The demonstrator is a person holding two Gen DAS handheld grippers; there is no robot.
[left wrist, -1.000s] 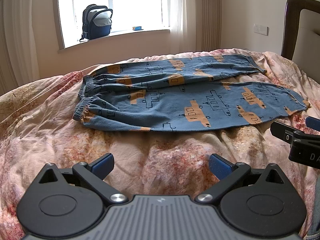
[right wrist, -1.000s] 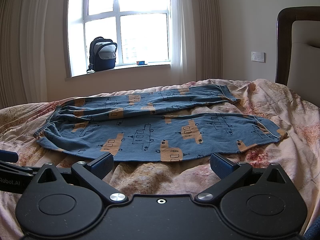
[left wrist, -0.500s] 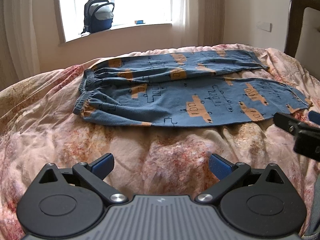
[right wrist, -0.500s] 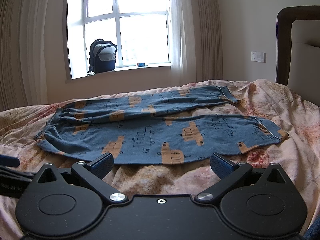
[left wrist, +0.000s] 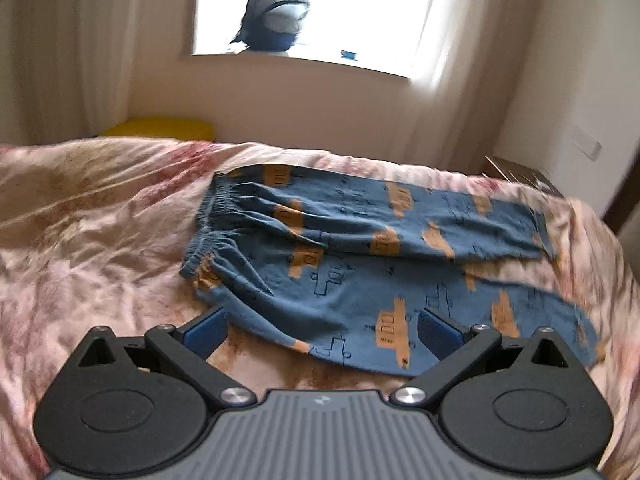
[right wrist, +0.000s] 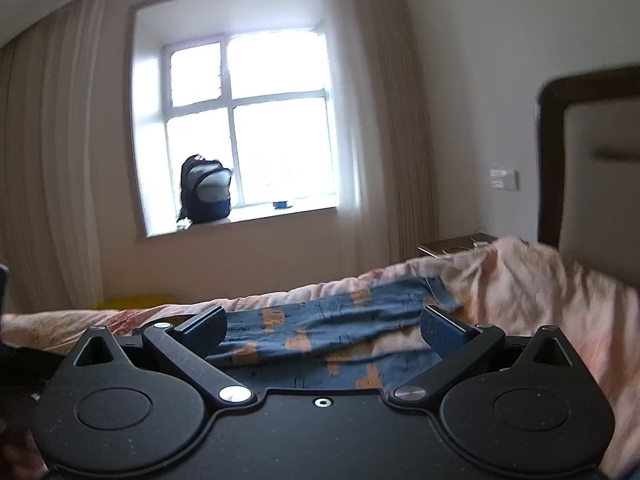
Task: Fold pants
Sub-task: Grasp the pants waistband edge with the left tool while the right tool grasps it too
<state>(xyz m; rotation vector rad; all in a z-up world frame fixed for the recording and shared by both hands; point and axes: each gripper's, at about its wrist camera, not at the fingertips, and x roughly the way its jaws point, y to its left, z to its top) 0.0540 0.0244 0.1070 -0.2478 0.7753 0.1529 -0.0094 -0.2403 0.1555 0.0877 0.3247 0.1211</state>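
A home bedroom: a bed (left wrist: 100,220) covered with a rumpled pink floral quilt, a padded headboard (right wrist: 592,168) framed in dark wood at its right end, long cream curtains (right wrist: 52,184) beside a white-framed window (right wrist: 244,128), a backpack (right wrist: 206,192) on the sill, and a wall switch (right wrist: 504,179).

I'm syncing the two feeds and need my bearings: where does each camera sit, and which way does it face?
Left wrist: rides the left hand-held gripper, looking down on the blue pyjama pants with orange prints spread on the pink floral bedcover; its open blue-padded fingers show.
Right wrist: rides the right hand-held gripper, low over the pants' leg end, facing the window; its open fingers show.
Shared: pants, bedcover, dark backpack on the windowsill.
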